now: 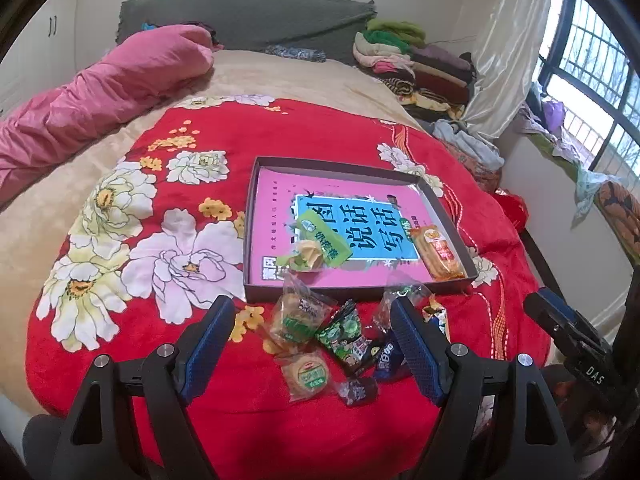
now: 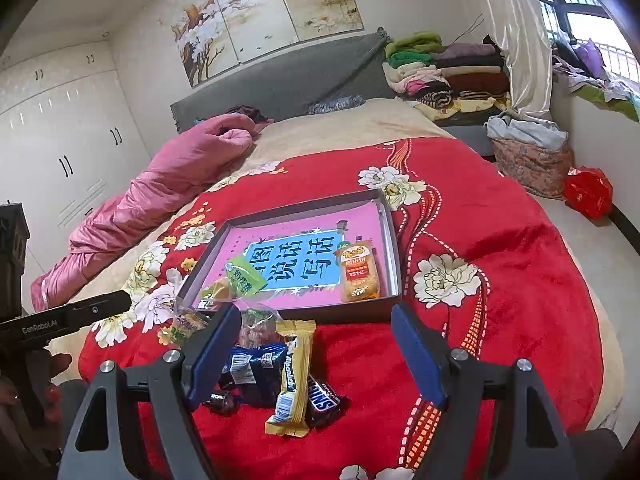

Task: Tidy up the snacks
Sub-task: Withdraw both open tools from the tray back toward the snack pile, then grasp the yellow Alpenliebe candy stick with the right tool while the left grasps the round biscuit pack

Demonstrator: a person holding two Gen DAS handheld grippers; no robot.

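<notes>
Both grippers I steer hover over a red floral blanket, each empty with its fingers spread wide: left gripper, right gripper. The shallow box, lined with a pink book, already holds a green packet and an orange wafer pack. The loose snacks lie heaped just before its near wall: a round biscuit, a green candy bag, a yellow bar resting partly on a dark chocolate bar, and a blue packet. I judge all of them light, with slick, crinkly film that may slide under the pads; the biscuit is probably brittle. The bars should be pinched across their firm middle, not by the flat sealed ends, and pressed gently since the blanket yields beneath.
</notes>
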